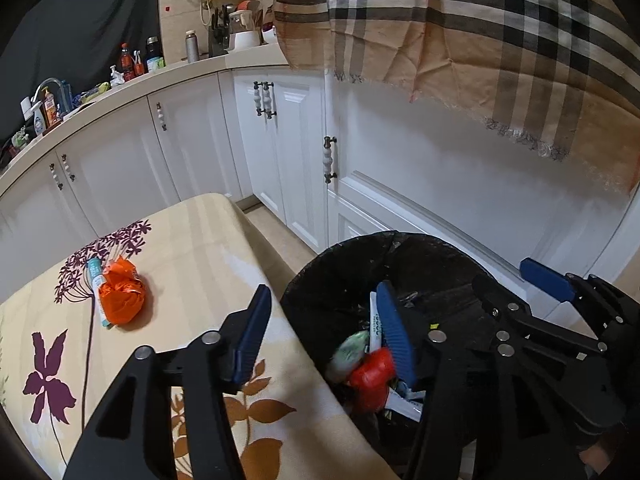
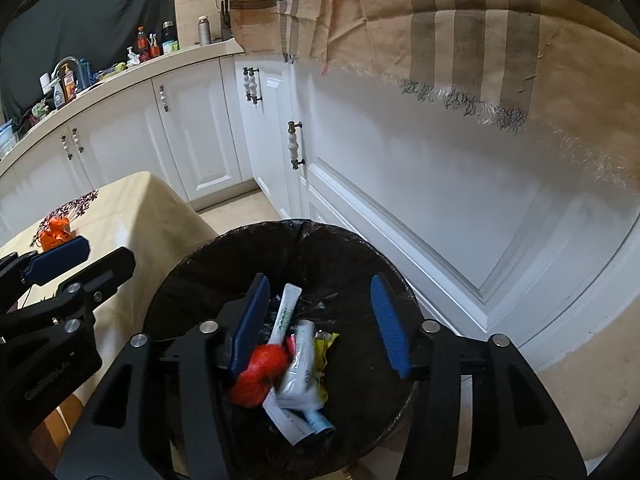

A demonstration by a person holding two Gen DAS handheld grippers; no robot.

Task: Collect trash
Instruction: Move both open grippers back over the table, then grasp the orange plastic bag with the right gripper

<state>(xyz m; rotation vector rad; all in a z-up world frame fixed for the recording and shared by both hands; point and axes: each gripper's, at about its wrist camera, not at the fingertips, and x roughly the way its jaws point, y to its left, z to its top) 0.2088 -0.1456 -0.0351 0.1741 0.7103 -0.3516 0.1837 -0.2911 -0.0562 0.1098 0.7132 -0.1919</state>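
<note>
Both tools hang over the black-lined bin, tilted downward. The right hand-held gripper has its blue pads parted with nothing pinched between them; through the gap, low in the right wrist frame, I see the red crumpled wrapper, white sachets and a yellow wrapper lying loose at the bin's bottom. The left hand-held gripper is likewise released and empty, straddling the bin's near rim: one pad over the bench, the other over the bin mouth.

What remains to collect sits on the bench at the middle left of the left wrist frame: an orange crumpled wrapper touching a slim white-and-teal tube. The tube's long axis runs from upper left to lower right there, roughly along the printed flower stems. This pair lies to the left of and beyond the left tool, well apart from it, and farther still from the right one, so the left hand looks the nearer choice.

The way over seems open: bare tablecloth lies between pad and wrapper. The bench edge next to the bin and the white cabinets behind bound the room, and the checked cloth hangs overhead.
</note>
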